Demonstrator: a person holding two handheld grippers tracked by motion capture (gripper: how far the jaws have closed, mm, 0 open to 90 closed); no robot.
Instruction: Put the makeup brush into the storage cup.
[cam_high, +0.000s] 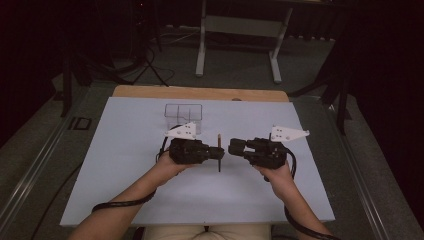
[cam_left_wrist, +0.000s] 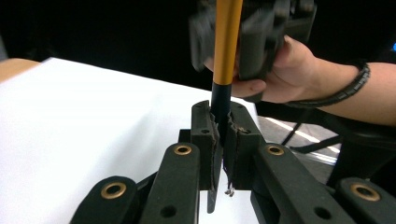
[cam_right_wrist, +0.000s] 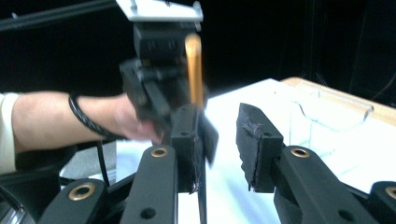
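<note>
A handover was judged in progress above the table's (cam_high: 125, 165) middle. The pencil (cam_left_wrist: 227, 51) was held upright, clamped in the shut left claw (cam_left_wrist: 223, 128). The right claw (cam_right_wrist: 219, 135) stood apart, nothing gripped, pencil just beside it. Next, withdrawal would be called for.

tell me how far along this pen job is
Done: the left hand-held gripper is shut on the pen, which stands upright above the table. In hand: the right hand-held gripper is open with nothing between its pads, facing the pen. Left: possibly placing the pen in the clear holder, which looks empty.
</note>
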